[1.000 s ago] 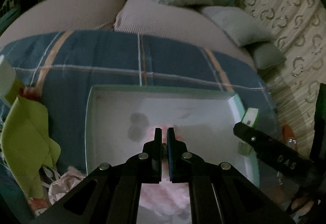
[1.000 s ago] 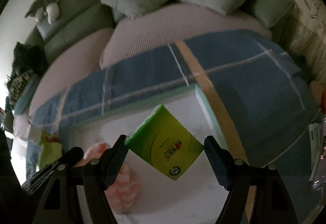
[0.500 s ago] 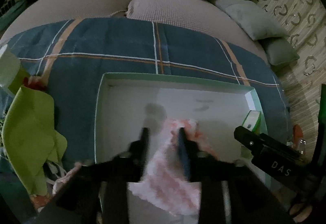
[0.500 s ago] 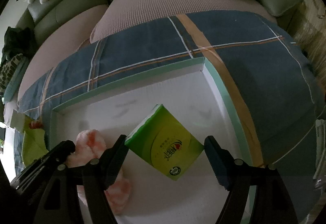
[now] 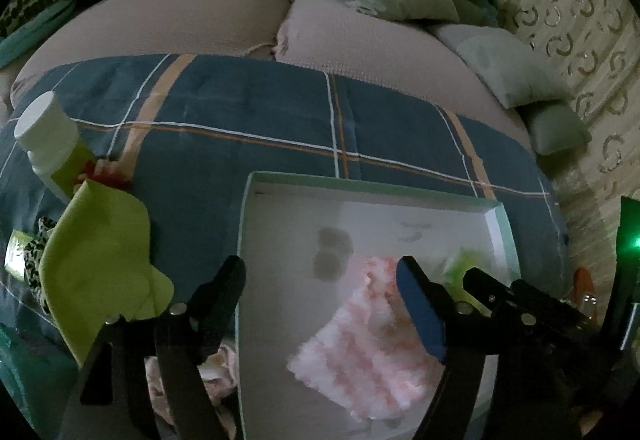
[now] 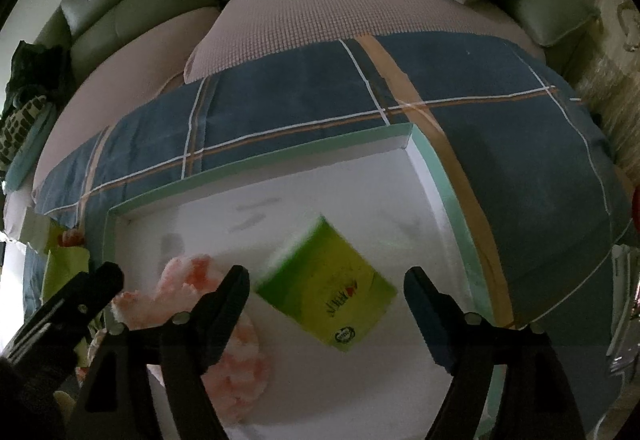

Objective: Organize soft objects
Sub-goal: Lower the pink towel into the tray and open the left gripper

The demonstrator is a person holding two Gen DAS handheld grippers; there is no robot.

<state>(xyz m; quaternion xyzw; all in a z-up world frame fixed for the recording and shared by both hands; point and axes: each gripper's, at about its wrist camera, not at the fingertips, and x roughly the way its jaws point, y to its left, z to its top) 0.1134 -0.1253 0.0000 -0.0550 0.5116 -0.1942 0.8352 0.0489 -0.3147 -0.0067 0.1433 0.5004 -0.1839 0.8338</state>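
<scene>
Both jaws stand spread: our left gripper (image 5: 320,280) above the pink fluffy cloth (image 5: 362,340) in the white tray (image 6: 456,224), our right gripper (image 6: 326,290) nearer the green tissue pack (image 6: 326,290), set diagonally between its 2 fingers, apparently untouched.

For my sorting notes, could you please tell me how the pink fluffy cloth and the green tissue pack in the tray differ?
The pink fluffy cloth is shaggy, limp and rumpled; the green tissue pack is smooth, boxy and printed. The cloth lies toward the tray's left, in front of the left tool; the pack sits further right, between the fingers of the right tool. Both are inside the white tray, and neither tool grips them.
</scene>
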